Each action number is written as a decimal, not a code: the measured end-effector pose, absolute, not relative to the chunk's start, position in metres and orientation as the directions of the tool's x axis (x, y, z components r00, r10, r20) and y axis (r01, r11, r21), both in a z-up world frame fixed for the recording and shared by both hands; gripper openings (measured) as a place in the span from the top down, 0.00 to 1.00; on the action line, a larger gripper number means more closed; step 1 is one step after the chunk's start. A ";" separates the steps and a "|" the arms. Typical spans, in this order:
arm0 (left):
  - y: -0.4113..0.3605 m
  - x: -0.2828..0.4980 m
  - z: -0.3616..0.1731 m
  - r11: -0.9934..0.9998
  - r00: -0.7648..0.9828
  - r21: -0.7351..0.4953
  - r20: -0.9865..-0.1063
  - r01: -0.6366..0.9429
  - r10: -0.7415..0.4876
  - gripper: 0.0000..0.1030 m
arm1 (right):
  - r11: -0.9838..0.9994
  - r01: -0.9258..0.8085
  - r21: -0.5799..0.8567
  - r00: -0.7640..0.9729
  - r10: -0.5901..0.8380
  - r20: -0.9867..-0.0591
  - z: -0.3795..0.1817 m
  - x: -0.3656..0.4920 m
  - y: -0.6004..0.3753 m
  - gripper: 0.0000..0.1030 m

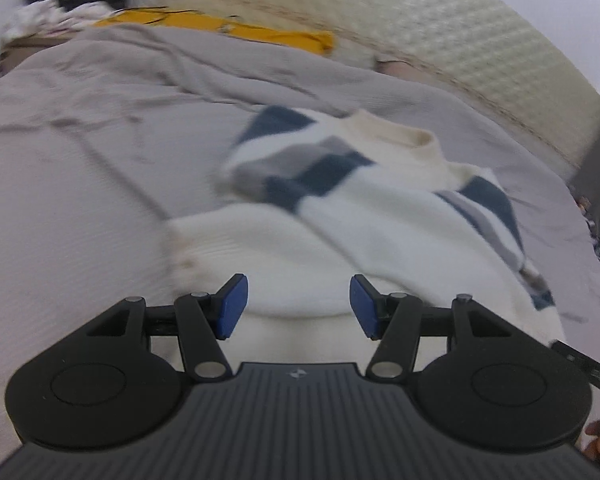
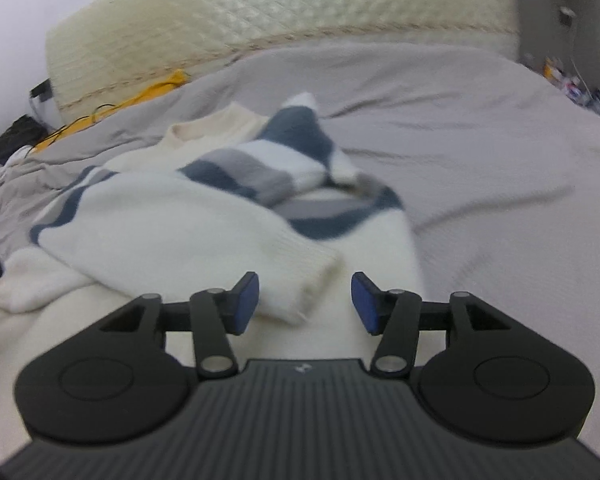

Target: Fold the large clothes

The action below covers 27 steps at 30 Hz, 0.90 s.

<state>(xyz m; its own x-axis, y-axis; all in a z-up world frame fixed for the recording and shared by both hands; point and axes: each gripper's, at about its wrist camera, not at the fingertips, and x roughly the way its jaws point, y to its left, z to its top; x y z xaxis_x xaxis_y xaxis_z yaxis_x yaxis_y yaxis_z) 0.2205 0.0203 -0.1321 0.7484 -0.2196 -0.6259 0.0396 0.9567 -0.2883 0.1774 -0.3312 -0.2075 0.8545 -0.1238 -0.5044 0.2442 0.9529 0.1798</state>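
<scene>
Both grippers are black with ribbed grey bases, silver pivot screws and blue fingers (image 1: 232, 308).

The sweater (image 1: 372, 232) is white with navy and grey stripes across its sleeves and chest, and its collar (image 1: 396, 132) is cream. The bed cover (image 1: 80, 160) beneath is plain pale grey. A yellow cloth (image 1: 220, 28) lies at its far edge, against a cream quilted mattress (image 2: 260, 8). Both grippers are black with blue pads (image 2: 246, 304)
</scene>
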 end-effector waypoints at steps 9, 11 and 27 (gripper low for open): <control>0.090 0.185 -0.152 0.899 0.667 -0.399 -0.721 -0.182 -0.185 0.40 | 0.843 0.354 0.405 0.826 -0.078 -0.558 -0.202 0.132 -0.370 0.22; 0.102 0.182 -0.159 0.865 0.644 -0.442 -0.738 -0.235 -0.202 0.40 | 0.795 0.386 0.468 0.806 -0.044 -0.590 -0.210 0.126 -0.379 0.22; 0.108 0.134 -0.160 0.567 0.629 -0.818 -0.494 -0.100 -0.601 0.39 | 0.413 0.233 0.880 0.821 0.402 -0.406 -0.242 0.092 -0.382 0.21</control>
